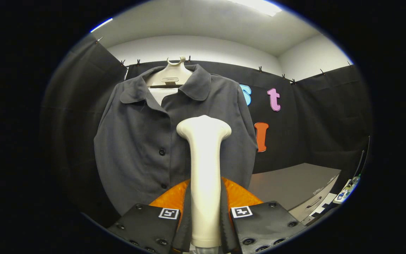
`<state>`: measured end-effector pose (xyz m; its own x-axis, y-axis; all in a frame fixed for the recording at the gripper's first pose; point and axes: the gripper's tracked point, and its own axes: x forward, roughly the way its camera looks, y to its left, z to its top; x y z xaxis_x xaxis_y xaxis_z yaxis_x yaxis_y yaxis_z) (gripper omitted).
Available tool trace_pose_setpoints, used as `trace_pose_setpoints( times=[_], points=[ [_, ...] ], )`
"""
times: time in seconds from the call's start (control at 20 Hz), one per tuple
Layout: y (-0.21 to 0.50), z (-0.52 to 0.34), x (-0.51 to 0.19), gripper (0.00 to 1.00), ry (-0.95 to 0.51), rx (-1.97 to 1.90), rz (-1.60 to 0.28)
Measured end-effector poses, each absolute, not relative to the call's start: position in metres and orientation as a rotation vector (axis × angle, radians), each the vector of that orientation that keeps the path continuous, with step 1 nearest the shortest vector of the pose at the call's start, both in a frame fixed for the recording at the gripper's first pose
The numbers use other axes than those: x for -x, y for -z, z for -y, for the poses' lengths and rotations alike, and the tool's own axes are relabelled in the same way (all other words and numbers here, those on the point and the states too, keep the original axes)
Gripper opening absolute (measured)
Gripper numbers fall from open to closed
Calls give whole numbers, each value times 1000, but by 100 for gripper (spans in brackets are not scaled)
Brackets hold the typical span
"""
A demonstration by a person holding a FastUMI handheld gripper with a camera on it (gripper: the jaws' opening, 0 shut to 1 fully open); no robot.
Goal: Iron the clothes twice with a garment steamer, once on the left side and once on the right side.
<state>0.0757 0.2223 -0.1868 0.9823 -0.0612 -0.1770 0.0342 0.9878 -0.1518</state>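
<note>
Between tool [205,225] fingers, steamer [204,169], base hidden.

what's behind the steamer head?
The shirt, hanging on a hanger. The steamer, clamped in the gripper, covers part of the shirt's front right of the button line; whether they touch is unclear.

Gripper [205,220]: two broad, flat finger plates with a matte, leather-like grain, one on each side of the jaws. Each plate carries a small square fiducial marker with a white border at its inner forward corner. Round dark screw heads sit at the plates' corners and along their near edges, several per plate. Toothed, ribbed pad edges line the inner faces of the jaws. Behind the plates, a bright orange moulded body with a rough, printed-looking surface [240,195] rises between them.
</note>
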Motion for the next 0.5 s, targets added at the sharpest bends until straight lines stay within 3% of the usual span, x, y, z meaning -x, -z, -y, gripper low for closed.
trace_pose_setpoints(
  times=[0.5],
  points=[
    [226, -209, -58, 40, 64, 152, -233]
  ],
)
